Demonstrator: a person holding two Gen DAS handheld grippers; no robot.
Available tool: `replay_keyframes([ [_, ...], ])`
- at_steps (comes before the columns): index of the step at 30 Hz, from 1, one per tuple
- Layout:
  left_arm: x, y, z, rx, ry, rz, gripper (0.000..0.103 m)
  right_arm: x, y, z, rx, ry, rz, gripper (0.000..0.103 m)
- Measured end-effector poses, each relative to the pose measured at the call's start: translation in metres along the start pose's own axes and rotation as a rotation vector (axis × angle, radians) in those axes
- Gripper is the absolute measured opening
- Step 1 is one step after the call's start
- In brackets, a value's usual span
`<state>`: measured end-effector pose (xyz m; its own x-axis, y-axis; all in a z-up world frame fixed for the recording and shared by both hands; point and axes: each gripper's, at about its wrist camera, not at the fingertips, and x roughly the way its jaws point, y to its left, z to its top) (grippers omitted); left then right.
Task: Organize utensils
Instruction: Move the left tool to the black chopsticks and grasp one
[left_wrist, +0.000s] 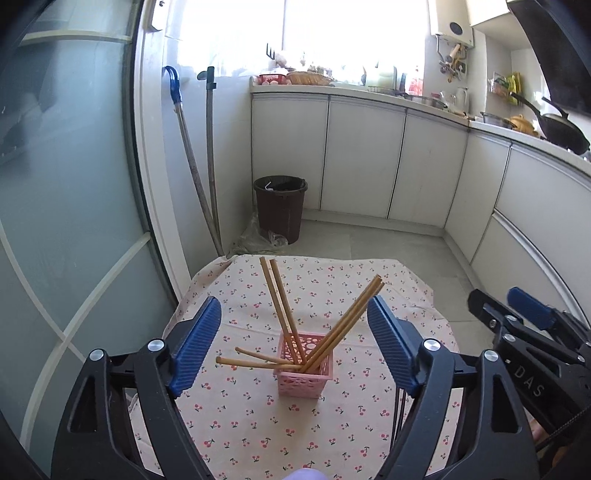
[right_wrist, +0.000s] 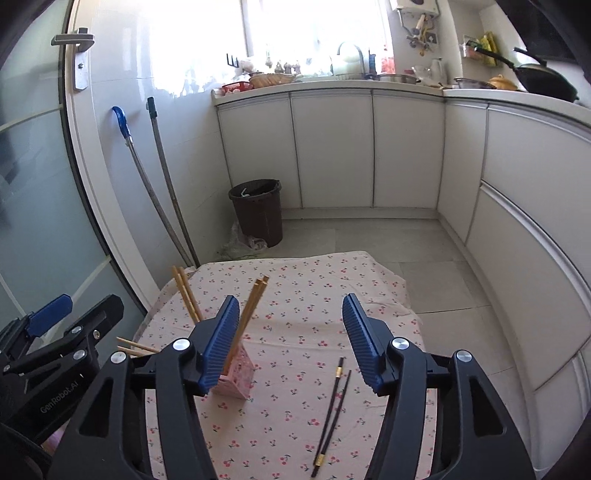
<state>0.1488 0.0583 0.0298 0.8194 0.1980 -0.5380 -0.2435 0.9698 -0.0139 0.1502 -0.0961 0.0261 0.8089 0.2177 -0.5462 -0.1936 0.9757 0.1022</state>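
A pink perforated holder (left_wrist: 303, 373) stands on the cherry-print tablecloth (left_wrist: 251, 428) with several wooden chopsticks (left_wrist: 277, 295) leaning out of it in different directions. My left gripper (left_wrist: 295, 306) is open above and in front of the holder, and its pads touch nothing. In the right wrist view the holder (right_wrist: 240, 380) sits behind my left-hand finger. A pair of black chopsticks (right_wrist: 334, 402) with gold bands lies flat on the cloth (right_wrist: 295, 280), below and between the fingers of my right gripper (right_wrist: 290, 302), which is open and holds nothing.
The small table ends just beyond the holder, with tiled floor past it. A brown bin (left_wrist: 280, 206) and two mop handles (left_wrist: 207, 166) stand by the wall. White cabinets (left_wrist: 369, 158) run along the back and right. A frosted glass door (left_wrist: 66, 184) is at the left.
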Motion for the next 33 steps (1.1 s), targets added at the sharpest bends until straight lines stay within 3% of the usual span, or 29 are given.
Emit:
replay_keyframes([
  [8, 0.016, -0.024, -0.012, 0.026, 0.049, 0.022, 0.096, -0.009, -0.041, -0.018, 0.019, -0.016, -0.153, 0.093],
  [13, 0.038, -0.046, -0.025, 0.086, 0.148, -0.014, 0.096, -0.014, -0.081, -0.026, 0.104, 0.007, -0.198, 0.096],
  [21, 0.110, -0.110, -0.081, 0.192, 0.494, -0.180, 0.096, -0.010, -0.137, -0.031, 0.326, 0.115, -0.118, 0.096],
  [25, 0.160, -0.136, -0.111, 0.215, 0.660, -0.206, 0.096, 0.002, -0.150, -0.039, 0.406, 0.189, -0.073, 0.096],
  [30, 0.216, -0.143, -0.126, 0.169, 0.756, -0.179, 0.096, 0.023, -0.164, -0.050, 0.512, 0.300, 0.008, 0.096],
  [33, 0.245, -0.149, -0.119, 0.107, 0.774, -0.172, 0.095, 0.027, -0.178, -0.054, 0.600, 0.316, 0.053, 0.096],
])
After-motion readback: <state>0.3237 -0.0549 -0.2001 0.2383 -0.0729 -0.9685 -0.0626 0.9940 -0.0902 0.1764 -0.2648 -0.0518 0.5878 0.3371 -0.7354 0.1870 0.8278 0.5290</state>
